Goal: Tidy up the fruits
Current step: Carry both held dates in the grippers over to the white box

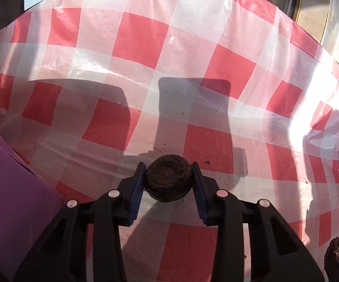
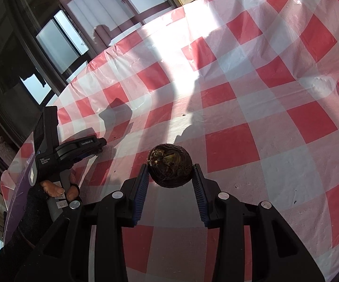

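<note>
Home dining spot: checked tablecloth (image 2: pixel 240 108), curtained window (image 2: pixel 59 44).

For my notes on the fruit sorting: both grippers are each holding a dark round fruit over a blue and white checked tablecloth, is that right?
Only the colour is wrong. The tablecloth is red and white checked, as both wrist views show. The rest stands: the left gripper has its jaws closed on a dark round fruit, and the right gripper on another dark round fruit.

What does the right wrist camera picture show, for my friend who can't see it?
The right hand-held gripper is shut on a small, round, dark brown fruit above a red-and-white checked tablecloth. At the left, a person's hand in a dark sleeve holds the left hand-held gripper, with windows behind.
</note>
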### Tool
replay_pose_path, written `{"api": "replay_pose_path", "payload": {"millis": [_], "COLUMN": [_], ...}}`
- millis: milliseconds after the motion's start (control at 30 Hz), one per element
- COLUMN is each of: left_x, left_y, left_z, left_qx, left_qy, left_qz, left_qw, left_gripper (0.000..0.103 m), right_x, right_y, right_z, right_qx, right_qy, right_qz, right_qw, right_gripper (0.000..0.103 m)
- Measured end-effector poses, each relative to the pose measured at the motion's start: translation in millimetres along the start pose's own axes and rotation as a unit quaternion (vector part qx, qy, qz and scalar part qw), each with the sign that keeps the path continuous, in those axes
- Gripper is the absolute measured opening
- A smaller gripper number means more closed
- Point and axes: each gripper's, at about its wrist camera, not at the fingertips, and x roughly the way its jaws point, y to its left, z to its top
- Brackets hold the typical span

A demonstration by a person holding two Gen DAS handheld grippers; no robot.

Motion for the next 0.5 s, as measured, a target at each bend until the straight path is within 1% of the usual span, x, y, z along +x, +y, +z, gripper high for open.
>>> {"api": "replay_pose_path", "payload": {"millis": [67,133,200,300,333,433,500], "left_x": [-13.0,-33.6,-60.0,-93.3,-101.9,-120.5,-122.5], "left_y": [-1.8,-3.4,-1.6,0.6,1.9,6.4,12.1], "left_z": [-12.4,-28.9,-49.7,-81.8,-91.7,-124.5,-135.6], "left_qx": [0.014,0.022,0.022,0.024,0.029,0.045,0.045], "left_qy": [-0.003,-0.015,-0.025,-0.022,-0.021,-0.020,-0.016], "left_qz": [-0.024,-0.047,-0.082,-0.123,-0.132,-0.145,-0.157], "left_qw": [0.9996,0.9986,0.9961,0.9918,0.9905,0.9882,0.9865], "left_gripper": [0.038,0.038,0.038,0.038,0.038,0.038,0.038], "right_x": [0.4,0.5,0.8,-0.1,0.0,0.0,0.0], "right_y": [0.2,0.3,0.7,1.2,0.8,0.7,0.9], "right_z": [0.0,0.0,-0.1,-0.3,0.0,0.1,0.1], "right_qx": [-0.001,-0.001,-0.001,-0.002,-0.002,-0.002,-0.002], "right_qy": [0.000,0.000,0.001,-0.001,-0.001,0.000,0.000], "right_qz": [0.003,0.003,0.005,0.005,0.005,0.005,0.005], "right_qw": [1.000,1.000,1.000,1.000,1.000,1.000,1.000], "right_gripper": [0.038,0.038,0.038,0.038,0.038,0.038,0.038]}}
